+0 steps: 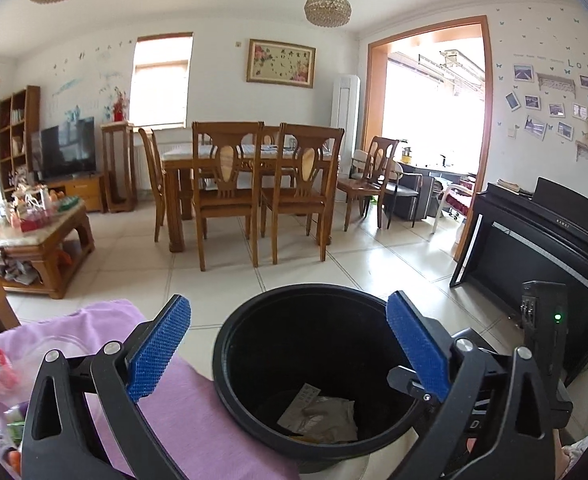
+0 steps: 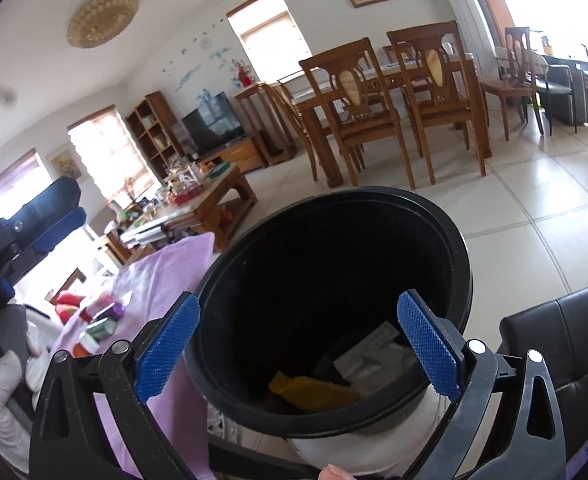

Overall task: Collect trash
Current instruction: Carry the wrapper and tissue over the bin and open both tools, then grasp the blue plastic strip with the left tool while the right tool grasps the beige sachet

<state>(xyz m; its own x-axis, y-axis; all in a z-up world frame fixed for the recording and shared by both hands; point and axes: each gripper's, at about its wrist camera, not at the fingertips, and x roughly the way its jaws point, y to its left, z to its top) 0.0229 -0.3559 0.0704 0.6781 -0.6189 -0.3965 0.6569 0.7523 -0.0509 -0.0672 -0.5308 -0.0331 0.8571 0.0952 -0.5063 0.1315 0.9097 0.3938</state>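
Fingers on left gripper [image 1: 289, 344] and right gripper [image 2: 300, 342]: spread wide, nothing held, both hovering over bin [image 1: 229, 344]. Inside bin: white paper [image 1: 320, 416], so collecting judged partly done. Left of bin, on purple cloth [image 1: 197, 412]: more wrappers [image 2: 99, 316] waiting. Only right view: yellow scrap [image 2: 314, 394] in bin.

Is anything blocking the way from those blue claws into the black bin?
Nothing visible does. The bin has no lid, and both the left hand-held gripper and right hand-held gripper hang open and empty right above its mouth.
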